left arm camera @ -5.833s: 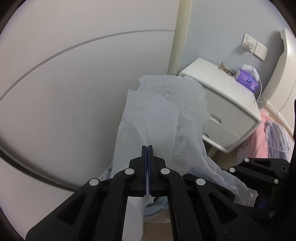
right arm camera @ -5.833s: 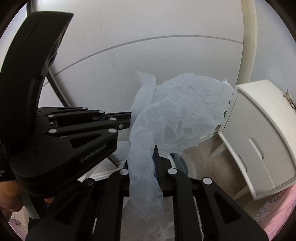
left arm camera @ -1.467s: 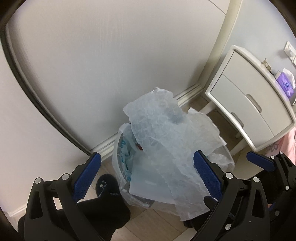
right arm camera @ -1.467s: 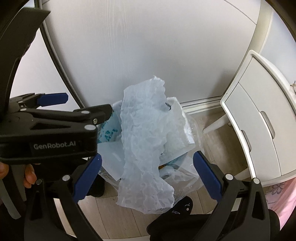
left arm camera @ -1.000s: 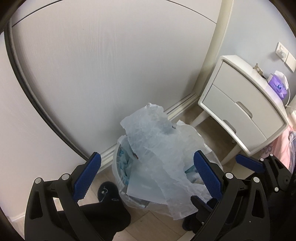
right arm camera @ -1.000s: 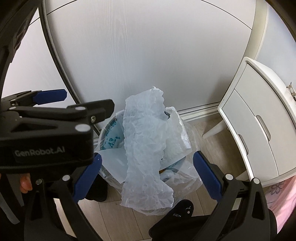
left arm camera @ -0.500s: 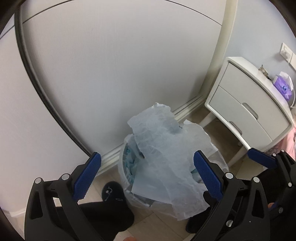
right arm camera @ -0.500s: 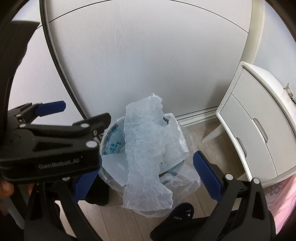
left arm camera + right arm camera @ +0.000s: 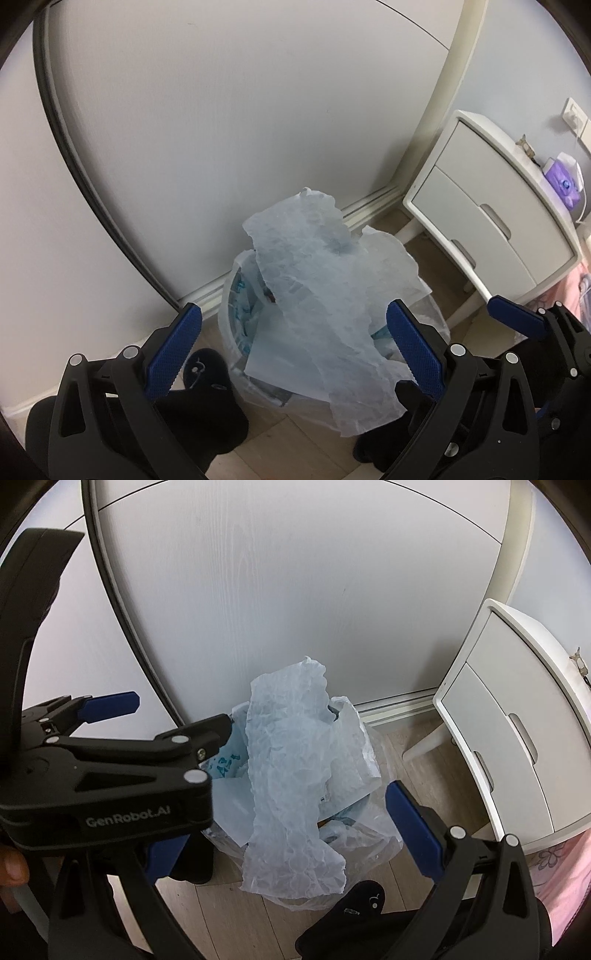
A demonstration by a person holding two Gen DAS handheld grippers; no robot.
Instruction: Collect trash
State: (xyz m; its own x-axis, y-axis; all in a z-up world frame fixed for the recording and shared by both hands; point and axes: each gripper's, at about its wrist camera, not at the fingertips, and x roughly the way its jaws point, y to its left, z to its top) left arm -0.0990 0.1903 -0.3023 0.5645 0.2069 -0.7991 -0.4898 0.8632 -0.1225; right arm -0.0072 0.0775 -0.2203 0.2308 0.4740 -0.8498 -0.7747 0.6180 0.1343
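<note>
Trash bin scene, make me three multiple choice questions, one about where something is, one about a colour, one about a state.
1. Where is the crumpled plastic sheet?
A. On top of the trash bin
B. On the nightstand
C. Flat on the floor

2. What colour are the pads on the left tool?
A. Red
B. Blue
C. Green

3. What state is the right tool in?
A. Shut on the sheet
B. Shut on nothing
C. Open

Answers: 1 A, the sheet is draped over the bin and hangs over its rim. 2 B, both pads show blue. 3 C, its fingers stand wide apart, clear of the sheet.
</note>
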